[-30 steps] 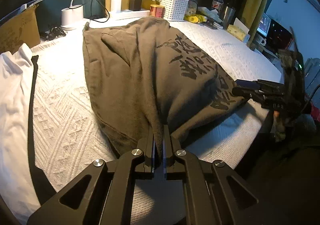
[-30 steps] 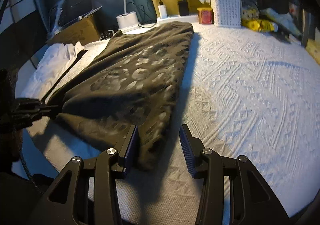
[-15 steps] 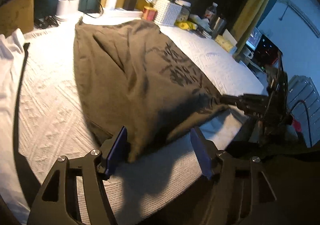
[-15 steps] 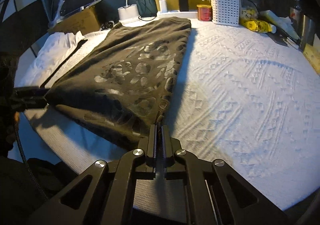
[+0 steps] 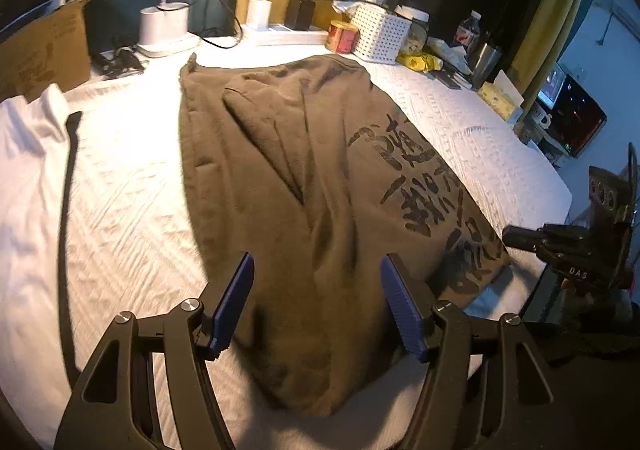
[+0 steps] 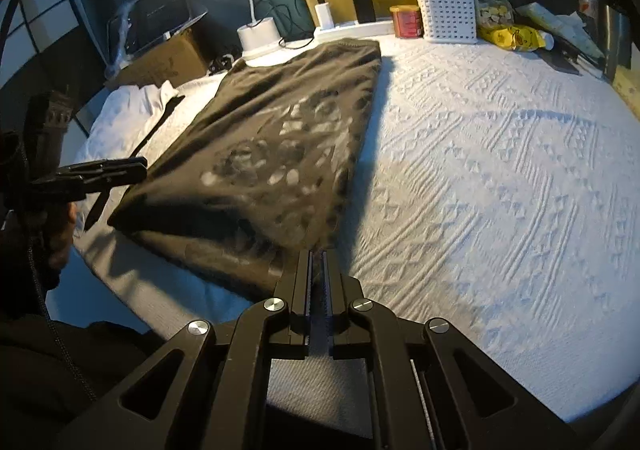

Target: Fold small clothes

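Observation:
An olive-brown garment (image 5: 300,170) with dark printed characters lies lengthwise on the white textured cover (image 6: 500,170). My left gripper (image 5: 318,302) hangs open just above the garment's near hem, blue pads (image 5: 236,302) apart and touching nothing. The right wrist view shows it at the left edge (image 6: 132,170), beside the garment's left corner. My right gripper (image 6: 318,256) is shut on the near right corner of the garment (image 6: 280,138), with cloth pinched between the jaws. The left wrist view has that gripper (image 5: 508,236) at the garment's right corner.
A white cloth (image 5: 24,170) with a dark strip lies at the left. Along the far edge stand a lamp base (image 5: 164,24), a power strip (image 5: 288,36), a red tin (image 5: 342,36), a white perforated basket (image 5: 382,32) and a steel cup (image 5: 484,64). A cardboard box (image 5: 40,50) sits far left.
My left gripper let go of the garment's near hem, opened wide and drew back a little. My right gripper closed on the garment's near right corner.

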A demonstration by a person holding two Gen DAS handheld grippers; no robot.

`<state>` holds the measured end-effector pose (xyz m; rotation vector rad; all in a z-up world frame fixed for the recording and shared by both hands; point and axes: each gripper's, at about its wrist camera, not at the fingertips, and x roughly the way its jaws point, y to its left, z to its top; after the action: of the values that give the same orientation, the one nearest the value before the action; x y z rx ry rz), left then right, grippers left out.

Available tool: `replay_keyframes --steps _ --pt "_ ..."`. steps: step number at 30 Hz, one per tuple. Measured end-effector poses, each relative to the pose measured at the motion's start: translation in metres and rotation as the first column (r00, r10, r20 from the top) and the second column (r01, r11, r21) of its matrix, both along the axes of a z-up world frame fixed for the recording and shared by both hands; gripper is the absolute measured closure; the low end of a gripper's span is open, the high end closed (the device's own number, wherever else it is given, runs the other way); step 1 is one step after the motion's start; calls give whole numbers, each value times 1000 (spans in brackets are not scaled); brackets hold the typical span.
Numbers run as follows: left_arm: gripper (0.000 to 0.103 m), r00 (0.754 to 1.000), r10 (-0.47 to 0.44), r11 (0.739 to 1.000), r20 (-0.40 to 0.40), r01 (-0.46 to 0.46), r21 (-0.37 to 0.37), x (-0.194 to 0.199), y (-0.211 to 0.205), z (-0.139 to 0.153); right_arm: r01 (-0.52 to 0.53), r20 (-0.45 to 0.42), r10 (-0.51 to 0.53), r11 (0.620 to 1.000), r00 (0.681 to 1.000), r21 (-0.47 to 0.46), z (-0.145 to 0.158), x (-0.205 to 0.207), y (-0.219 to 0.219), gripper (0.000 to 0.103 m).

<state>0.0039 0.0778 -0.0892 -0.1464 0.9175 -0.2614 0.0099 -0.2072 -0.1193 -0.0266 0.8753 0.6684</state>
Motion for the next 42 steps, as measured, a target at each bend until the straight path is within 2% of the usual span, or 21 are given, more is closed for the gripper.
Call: replay_keyframes --steps 5,6,7,8,9,10,18,26,33,35,37,38,41,42 --pt "37 1000 20 1000 2 -20 21 12 -4 5 -3 -2 3 1000 1000 7 5 19 2 95" --pt "36 1000 27 999 0 -27 21 15 -3 5 -6 1 6 1000 1000 7 6 22 3 91" --pt "33 999 35 999 -3 -35 23 17 -2 5 -8 5 8 1000 1000 5 7 27 5 78" --pt "24 999 44 999 -3 -43 26 20 -2 6 -11 8 11 1000 1000 5 8 31 6 69" --pt "18 999 51 998 1 -51 29 22 -2 7 -14 11 14 1000 1000 8 8 35 7 54" --pt "17 998 57 998 4 -58 28 24 -2 8 -16 12 16 1000 1000 12 8 41 8 50" --pt "17 994 113 994 2 -113 13 50 3 14 -17 12 17 1000 1000 16 11 76 11 50" --pt "17 985 167 983 40 -169 75 84 9 16 -9 16 9 1000 1000 24 13 105 15 50" --pt "18 989 137 983 53 -143 117 118 10 5 0 13 -1 1000 1000 28 12 128 19 50" --pt "18 989 134 984 62 -140 108 124 12 5 2 11 -2 1000 1000 27 11 134 21 50" --pt "28 990 130 987 62 -134 85 132 15 3 5 8 -5 1000 1000 25 10 138 22 50" --pt "38 991 125 989 51 -129 77 137 17 1 7 6 -7 1000 1000 25 9 142 22 50" --pt "57 992 122 989 31 -124 86 147 18 -5 16 1 -16 1000 1000 27 7 149 23 50" --pt "57 992 121 988 26 -123 90 149 19 -7 20 2 -20 999 1000 27 6 150 23 50"
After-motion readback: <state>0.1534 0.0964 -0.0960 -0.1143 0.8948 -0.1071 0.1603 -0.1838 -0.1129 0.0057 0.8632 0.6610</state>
